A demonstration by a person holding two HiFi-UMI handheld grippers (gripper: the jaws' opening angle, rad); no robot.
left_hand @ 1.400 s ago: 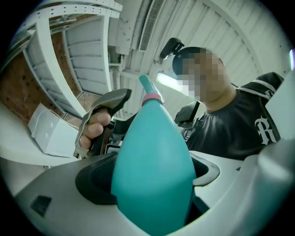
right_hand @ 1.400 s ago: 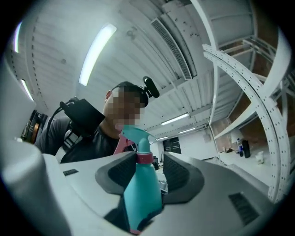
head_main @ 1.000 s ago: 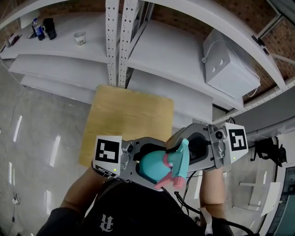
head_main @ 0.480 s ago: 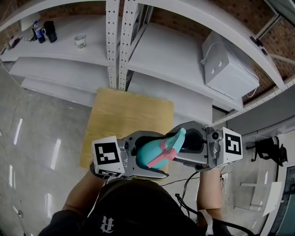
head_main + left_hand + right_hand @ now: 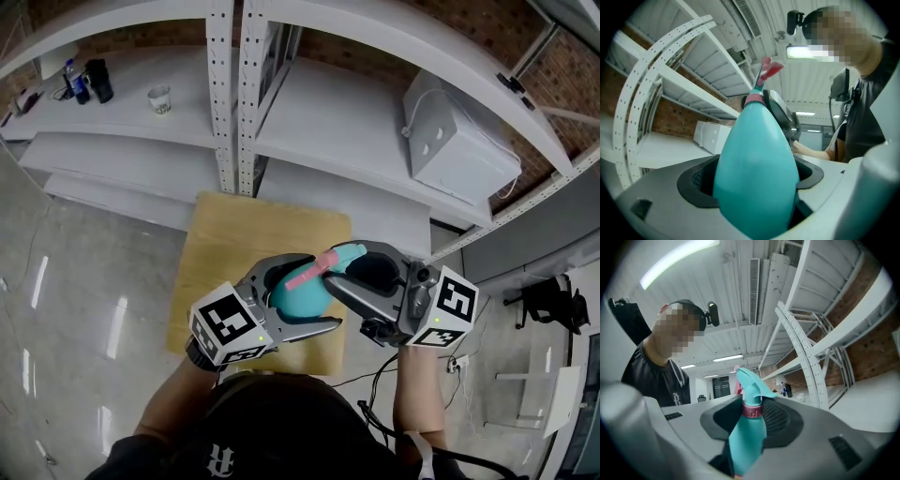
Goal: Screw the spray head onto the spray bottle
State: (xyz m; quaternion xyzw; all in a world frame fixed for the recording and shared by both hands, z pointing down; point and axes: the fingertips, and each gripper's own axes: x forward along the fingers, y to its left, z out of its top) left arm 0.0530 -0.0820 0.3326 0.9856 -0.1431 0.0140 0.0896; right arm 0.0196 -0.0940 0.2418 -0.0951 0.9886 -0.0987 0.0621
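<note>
In the head view my left gripper [image 5: 317,294] is shut on the round teal spray bottle [image 5: 292,291], held above the wooden table [image 5: 239,234]. The teal spray head [image 5: 339,255], with its pink trigger [image 5: 307,274], sits at the bottle's neck, and my right gripper [image 5: 341,268] is shut on it from the right. The left gripper view shows the bottle [image 5: 757,164] filling the jaws, with a pink collar [image 5: 753,99] on top. In the right gripper view the spray head [image 5: 750,385] and collar [image 5: 752,411] stand between the pads. Whether the thread is engaged is hidden.
White metal shelving [image 5: 122,103] with a perforated upright [image 5: 234,94] stands beyond the table. It carries a white box [image 5: 455,141], a paper cup [image 5: 159,98] and dark bottles [image 5: 84,66]. Glossy grey floor [image 5: 75,272] lies to the left. A cable [image 5: 375,375] trails below my right hand.
Both grippers have carried the bottle and head away from my body, over the table. The pair has turned, so the pink trigger has swung from near my chest to point toward the shelves.
</note>
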